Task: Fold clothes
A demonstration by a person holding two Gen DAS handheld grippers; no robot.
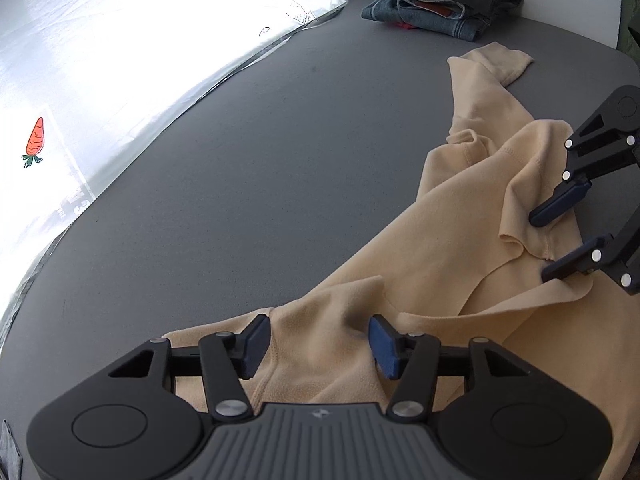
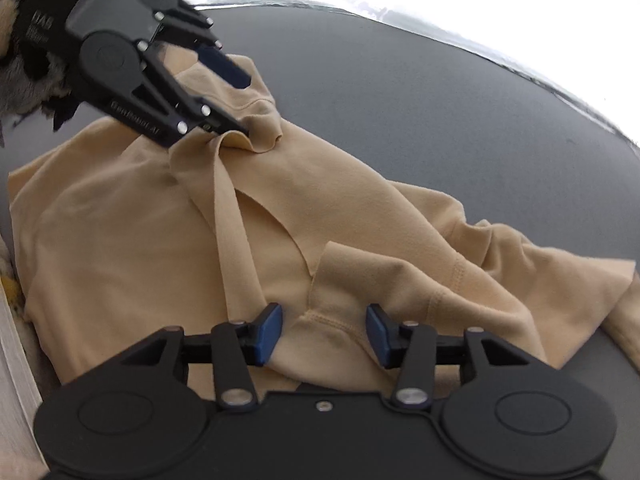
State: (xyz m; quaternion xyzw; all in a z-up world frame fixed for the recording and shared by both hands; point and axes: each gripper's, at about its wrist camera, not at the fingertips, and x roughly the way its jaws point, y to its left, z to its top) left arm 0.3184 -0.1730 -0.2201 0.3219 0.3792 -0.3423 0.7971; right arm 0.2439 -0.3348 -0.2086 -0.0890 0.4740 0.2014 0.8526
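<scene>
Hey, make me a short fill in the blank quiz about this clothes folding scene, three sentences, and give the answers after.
1. The crumpled garment both grippers hover over is ____ in color.
2. The left gripper and right gripper both have their jaws ____.
3. The folded jeans lie at the ____ end of the gray table.

Answers: tan; open; far
</scene>
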